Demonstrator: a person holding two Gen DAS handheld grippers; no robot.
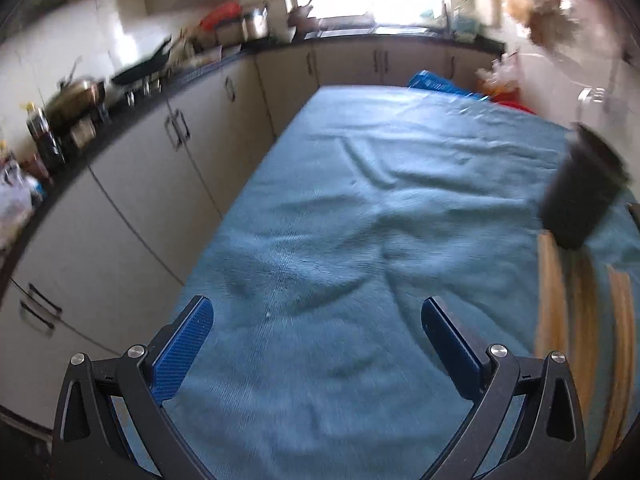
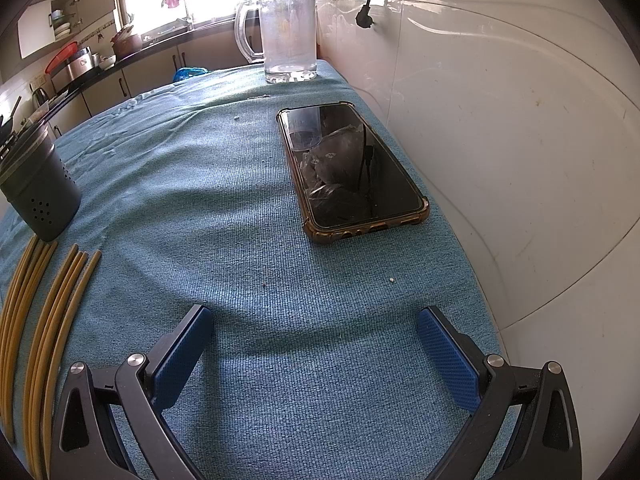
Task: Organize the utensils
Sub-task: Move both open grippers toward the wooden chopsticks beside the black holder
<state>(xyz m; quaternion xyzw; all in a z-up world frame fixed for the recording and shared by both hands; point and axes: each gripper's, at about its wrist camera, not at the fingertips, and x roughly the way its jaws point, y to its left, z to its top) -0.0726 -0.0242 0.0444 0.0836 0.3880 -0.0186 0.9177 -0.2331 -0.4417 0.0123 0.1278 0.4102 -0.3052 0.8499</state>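
My left gripper (image 1: pixel 318 340) is wide open and holds nothing. My right gripper (image 2: pixel 316 344) is wide open too, with only the blue cloth (image 2: pixel 248 208) under it. Seven chopsticks (image 2: pixel 44 320) lie flat at my right gripper's 9 o'clock, in a bunch of three and a bunch of four. One dark cup (image 2: pixel 38 184) stands at 10 o'clock, touching their tips. One phone (image 2: pixel 352 172) lies at 1 o'clock. One jug (image 2: pixel 286 36) stands at 12 o'clock.
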